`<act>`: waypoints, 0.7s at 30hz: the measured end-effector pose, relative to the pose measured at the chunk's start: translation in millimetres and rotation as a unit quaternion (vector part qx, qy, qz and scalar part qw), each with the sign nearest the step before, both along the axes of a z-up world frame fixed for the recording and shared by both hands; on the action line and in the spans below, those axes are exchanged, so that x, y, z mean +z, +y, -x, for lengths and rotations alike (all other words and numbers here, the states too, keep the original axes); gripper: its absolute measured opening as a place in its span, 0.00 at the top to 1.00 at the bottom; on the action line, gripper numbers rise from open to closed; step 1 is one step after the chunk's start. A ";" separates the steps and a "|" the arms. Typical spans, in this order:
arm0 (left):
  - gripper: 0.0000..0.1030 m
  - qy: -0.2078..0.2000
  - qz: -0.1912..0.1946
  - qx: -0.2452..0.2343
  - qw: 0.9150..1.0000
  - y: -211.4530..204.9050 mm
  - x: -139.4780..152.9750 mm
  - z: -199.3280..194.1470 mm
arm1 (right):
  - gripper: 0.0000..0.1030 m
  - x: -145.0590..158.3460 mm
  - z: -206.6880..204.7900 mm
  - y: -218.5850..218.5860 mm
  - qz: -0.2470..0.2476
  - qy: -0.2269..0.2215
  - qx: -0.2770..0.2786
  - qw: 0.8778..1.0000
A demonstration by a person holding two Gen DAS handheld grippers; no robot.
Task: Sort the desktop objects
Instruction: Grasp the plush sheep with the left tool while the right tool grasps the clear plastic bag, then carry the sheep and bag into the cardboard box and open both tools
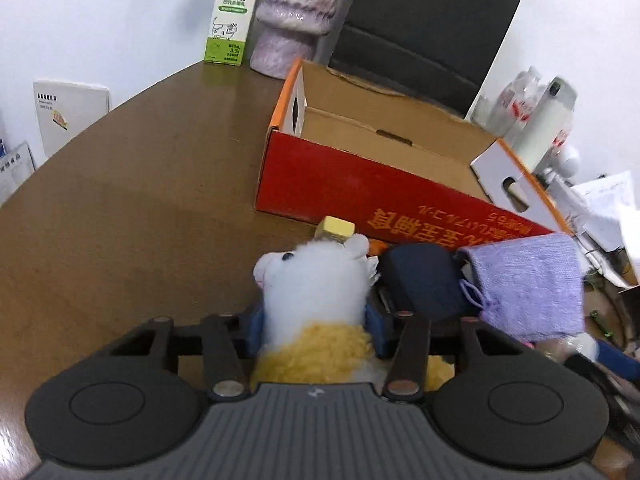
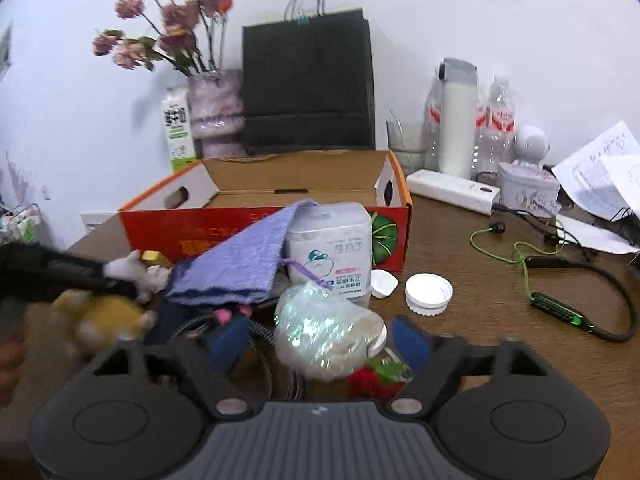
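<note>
The left gripper (image 1: 316, 332) is clamped on a white-and-yellow plush toy (image 1: 316, 284), with the empty cardboard box (image 1: 360, 184) just ahead of it. I judge the next step is lifting the toy over the box's near wall. The right gripper (image 2: 320, 342) stands wide around a crinkled plastic-wrapped bundle (image 2: 320, 332), not closed.

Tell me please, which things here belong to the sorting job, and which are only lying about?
For the job:
- plush toy, held in the left tongs
- cardboard box
- purple cloth
- shiny wrapped bundle between the open right tongs
- white bottle cap

Lying about:
- milk carton
- black paper bag
- vase
- green cable
</note>
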State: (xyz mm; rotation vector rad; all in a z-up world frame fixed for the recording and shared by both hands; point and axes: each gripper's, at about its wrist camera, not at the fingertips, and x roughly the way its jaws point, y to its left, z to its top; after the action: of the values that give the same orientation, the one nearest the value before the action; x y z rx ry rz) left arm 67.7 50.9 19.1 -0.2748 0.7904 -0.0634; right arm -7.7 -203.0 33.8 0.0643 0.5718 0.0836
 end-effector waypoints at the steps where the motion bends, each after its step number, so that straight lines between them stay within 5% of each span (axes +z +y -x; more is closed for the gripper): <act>1: 0.55 -0.004 -0.003 0.002 1.000 0.2 1.5 7.6 | 0.62 -3.1 -6.2 0.0 -0.002 0.010 -0.001 1.000; 5: 0.57 -0.032 0.005 -0.002 0.999 1.3 18.4 41.9 | 0.69 -3.0 -3.7 -4.6 -0.012 0.014 -0.006 1.000; 12: 0.57 -0.110 0.030 -0.012 0.993 8.6 78.4 66.3 | 0.69 52.8 45.9 -17.0 -0.013 -0.072 -0.012 0.997; 17: 0.57 -0.146 0.007 -0.034 0.989 -1.1 133.3 9.0 | 0.69 95.9 18.7 -26.5 -0.011 -0.108 0.007 0.994; 21: 0.57 -0.112 -0.039 -0.032 0.992 -15.9 145.9 -79.4 | 0.68 118.0 -54.8 -35.3 -0.028 -0.090 0.028 0.995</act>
State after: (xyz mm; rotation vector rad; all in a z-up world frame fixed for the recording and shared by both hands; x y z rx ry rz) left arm 147.1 35.0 164.9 -0.1656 0.5762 -0.1216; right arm 47.2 -238.3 151.8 0.0937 0.3909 0.1572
